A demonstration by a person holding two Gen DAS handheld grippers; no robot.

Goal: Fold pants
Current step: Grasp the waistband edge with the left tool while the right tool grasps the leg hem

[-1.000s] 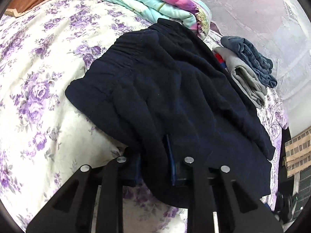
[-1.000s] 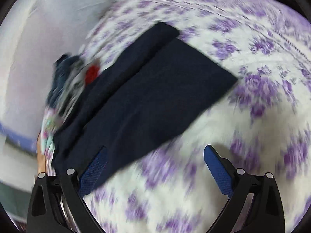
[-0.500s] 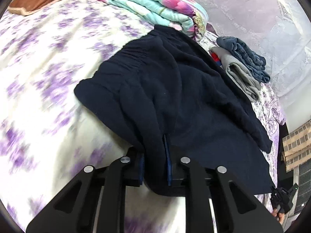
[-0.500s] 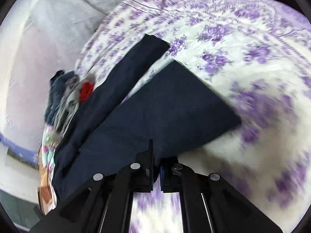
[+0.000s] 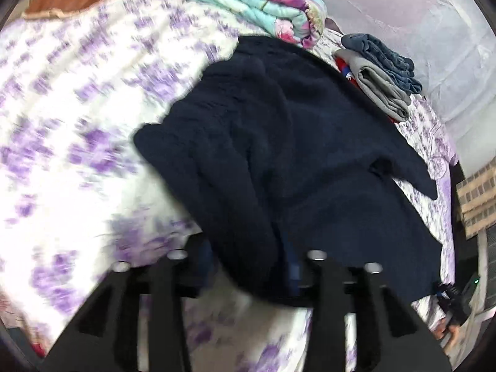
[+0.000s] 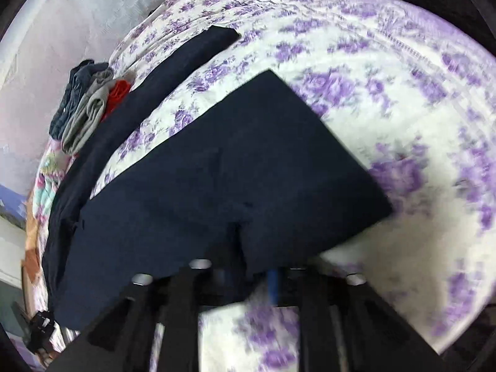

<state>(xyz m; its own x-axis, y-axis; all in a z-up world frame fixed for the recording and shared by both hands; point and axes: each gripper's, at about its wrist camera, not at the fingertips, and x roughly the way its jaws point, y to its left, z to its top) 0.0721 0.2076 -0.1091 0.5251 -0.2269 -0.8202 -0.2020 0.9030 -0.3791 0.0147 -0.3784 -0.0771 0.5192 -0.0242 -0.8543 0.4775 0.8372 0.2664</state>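
Observation:
Dark navy pants (image 5: 288,155) lie on a bed with a white and purple floral sheet (image 5: 77,124). My left gripper (image 5: 248,266) is shut on the bunched waist end of the pants, and the cloth hides its pads. In the right wrist view the pants (image 6: 223,179) show as one wide leg near me and one narrow leg (image 6: 173,71) stretching away. My right gripper (image 6: 251,276) is shut on the near edge of the wide leg, lifting it a little off the sheet (image 6: 403,99).
A folded floral quilt (image 5: 254,0) lies at the head of the bed. A stack of folded blue, grey and red clothes (image 5: 381,74) sits beside the pants, also in the right wrist view (image 6: 86,102). A pale wall (image 5: 403,6) stands behind.
My right gripper went from open to shut on the pant leg edge and has raised it. My left gripper kept its hold on the waist and shifted it, with the view now blurred.

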